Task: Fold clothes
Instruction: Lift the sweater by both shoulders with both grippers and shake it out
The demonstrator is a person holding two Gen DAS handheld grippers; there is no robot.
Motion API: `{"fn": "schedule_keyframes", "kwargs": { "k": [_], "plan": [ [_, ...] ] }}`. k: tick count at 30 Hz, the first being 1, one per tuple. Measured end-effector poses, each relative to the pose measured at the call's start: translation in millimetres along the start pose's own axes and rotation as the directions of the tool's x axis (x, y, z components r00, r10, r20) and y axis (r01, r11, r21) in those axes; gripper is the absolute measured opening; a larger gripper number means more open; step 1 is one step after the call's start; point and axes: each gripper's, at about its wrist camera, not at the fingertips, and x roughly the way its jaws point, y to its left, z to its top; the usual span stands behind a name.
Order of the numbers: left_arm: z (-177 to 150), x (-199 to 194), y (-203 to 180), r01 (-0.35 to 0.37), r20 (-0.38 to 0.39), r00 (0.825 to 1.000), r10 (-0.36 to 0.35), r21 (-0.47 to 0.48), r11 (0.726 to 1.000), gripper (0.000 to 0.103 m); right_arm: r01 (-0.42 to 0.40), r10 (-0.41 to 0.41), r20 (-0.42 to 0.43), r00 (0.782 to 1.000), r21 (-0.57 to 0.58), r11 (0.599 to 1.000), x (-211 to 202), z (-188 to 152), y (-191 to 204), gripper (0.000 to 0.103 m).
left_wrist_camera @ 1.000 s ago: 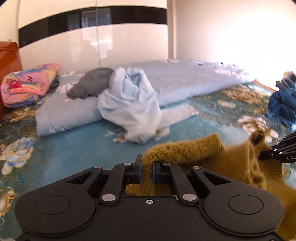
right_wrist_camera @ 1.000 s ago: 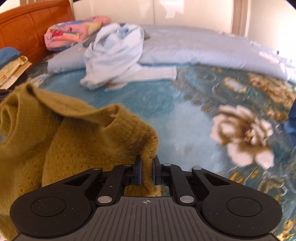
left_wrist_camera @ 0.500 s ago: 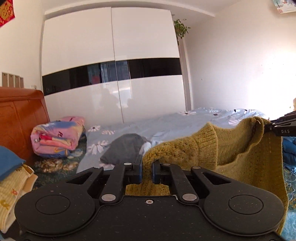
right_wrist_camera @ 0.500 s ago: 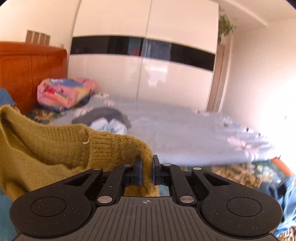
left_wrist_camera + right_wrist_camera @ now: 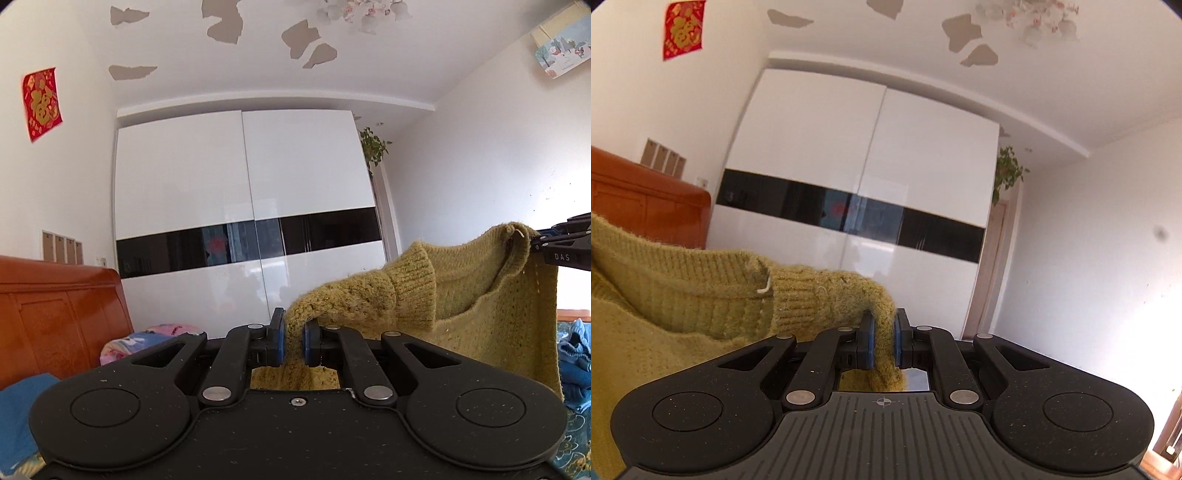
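Note:
A mustard-yellow knitted sweater (image 5: pixel 480 295) hangs in the air, stretched between both grippers. My left gripper (image 5: pixel 293 341) is shut on one edge of it, by a ribbed cuff. My right gripper (image 5: pixel 884 345) is shut on the sweater (image 5: pixel 683 314) at the other end; it also shows at the right edge of the left wrist view (image 5: pixel 561 247), pinching the sweater's top corner. The sweater's body hangs down out of view below both grippers.
A white wardrobe (image 5: pixel 243 221) with a black band fills the far wall. An orange wooden headboard (image 5: pixel 55 314) stands at the left, with folded pink bedding (image 5: pixel 147 339) and blue cloth (image 5: pixel 18 417) below. Blue clothes (image 5: pixel 572 354) lie at the right.
Both grippers have lifted the sweater from the bed high into the air and tilted upward. The bed has dropped out of view; the ceiling now shows.

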Motion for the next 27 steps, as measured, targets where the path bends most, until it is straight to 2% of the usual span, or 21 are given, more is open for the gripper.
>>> {"fn": "schedule_keyframes", "kwargs": {
  "k": [7, 12, 17, 20, 23, 25, 27],
  "plan": [
    [46, -56, -6, -0.016, 0.104, 0.994, 0.012, 0.038, 0.999, 0.007, 0.022, -0.022, 0.124, 0.992, -0.005, 1.0, -50, 39, -18, 0.008],
    [85, -96, -5, -0.027, 0.193, 0.981, 0.007, 0.103, 0.994, 0.008, 0.038, -0.026, 0.241, 0.97, -0.047, 0.998, -85, 71, -27, 0.008],
    [99, -93, -1, -0.04, 0.202, 0.979, 0.01, 0.146, 0.988, 0.01, 0.03, -0.003, 0.274, 0.962, -0.093, 0.995, -82, 96, -31, 0.008],
    [70, -56, 2, -0.029, 0.132, 0.991, 0.01, 0.147, 0.989, 0.01, 0.004, 0.023, 0.212, 0.977, -0.123, 0.992, -50, 88, -21, 0.008],
    [18, -3, 6, -0.006, 0.007, 1.0, 0.005, 0.133, 0.991, 0.01, -0.048, 0.059, 0.067, 0.996, -0.151, 0.987, 2, 52, 0, 0.009],
    [-30, 40, 5, 0.003, -0.106, 0.994, 0.01, 0.124, 0.992, 0.01, -0.086, 0.079, -0.053, 0.995, -0.158, 0.984, 49, 11, 17, 0.009],
    [-86, 83, -2, 0.01, -0.22, 0.975, 0.02, 0.135, 0.991, 0.01, -0.119, 0.092, -0.165, 0.982, -0.164, 0.979, 95, -33, 34, 0.009]
  ]
}}
